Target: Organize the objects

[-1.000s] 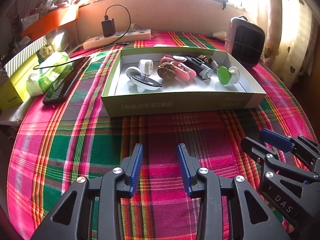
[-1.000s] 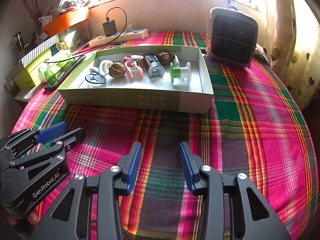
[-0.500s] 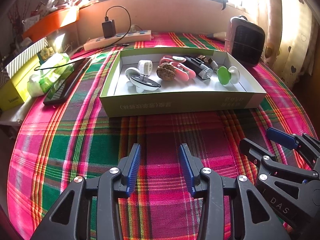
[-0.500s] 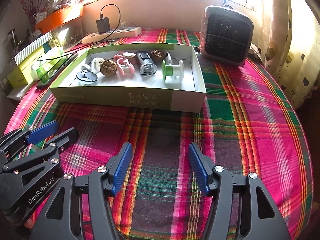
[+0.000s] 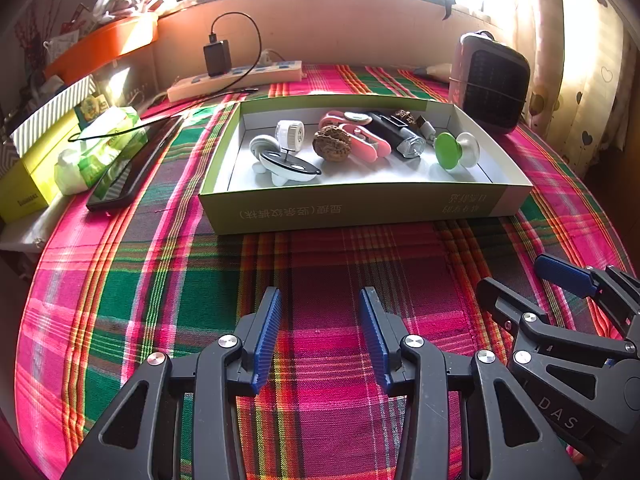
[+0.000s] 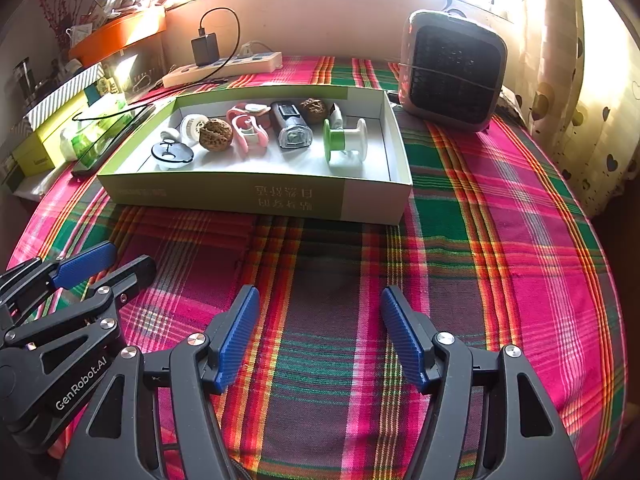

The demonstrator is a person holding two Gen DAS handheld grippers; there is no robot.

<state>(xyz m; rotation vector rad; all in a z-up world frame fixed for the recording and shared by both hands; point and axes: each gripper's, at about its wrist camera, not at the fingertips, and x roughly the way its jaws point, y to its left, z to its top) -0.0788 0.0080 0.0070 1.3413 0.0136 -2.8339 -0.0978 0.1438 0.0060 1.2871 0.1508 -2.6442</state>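
Jaws on both my grippers hold nothing. My left gripper (image 5: 320, 336) hangs over the plaid cloth on the counter (image 5: 168, 280); its jaws stand moderately apart, only cloth between them. My right gripper (image 6: 318, 332) is beside it; its jaws are opening now, wider than the left ones, nothing between them. Well ahead of both sits the green cardboard box (image 6: 224, 196). Inside it I see in a row a white plug adapter (image 5: 289, 133), a walnut (image 6: 216, 134), a pink clip (image 6: 246, 130), a black bike light (image 6: 291, 125) and a green and white spool (image 6: 346, 140). A small fan heater (image 6: 454, 70) stands near the box, at its far right corner.
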